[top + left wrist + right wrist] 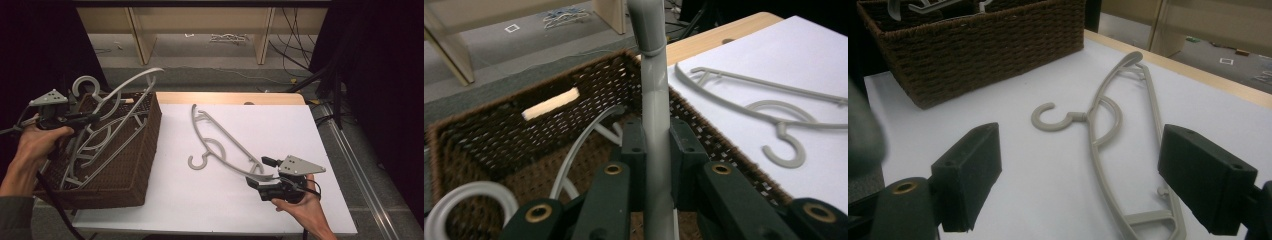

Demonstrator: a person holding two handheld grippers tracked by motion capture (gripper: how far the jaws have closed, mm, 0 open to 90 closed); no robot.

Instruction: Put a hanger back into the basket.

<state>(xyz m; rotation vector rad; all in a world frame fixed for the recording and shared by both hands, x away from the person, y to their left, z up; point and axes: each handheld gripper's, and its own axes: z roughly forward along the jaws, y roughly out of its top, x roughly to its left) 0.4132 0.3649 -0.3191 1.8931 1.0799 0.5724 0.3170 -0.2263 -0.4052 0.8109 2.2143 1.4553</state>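
High view first. The left gripper [92, 118] sits over the near-left part of the wicker basket [145, 150], which stands at the table's left edge. Its jaws are clamped on a pale grey hanger [131, 85] that rises tilted out of the basket, its long arm arching up toward the far side, past the basket's far rim. More hangers lie stacked inside the basket beneath it. Over on the white table top [280, 130], a second grey hanger [220, 145] lies flat near the middle, hook pointing toward the basket. The right gripper [260, 177] is down by the near-right corner, right at the near end of that flat hanger; from here I cannot tell whether it touches it.

Left gripper view. The jaws are pressed tight on the hanger's bar [655, 115], which runs straight up between them. Below is the basket's brown interior [489, 145], with its handle slot in the far wall. The flat hanger [784, 120] lies off on the white surface beyond the basket's rim.

Right gripper view. The jaws are spread wide, nothing between the pads. The flat hanger [1108, 135] lies on the table ahead, its near end reaching down between the two jaws, closer to the right-hand one. The basket [983, 50] stands well beyond.
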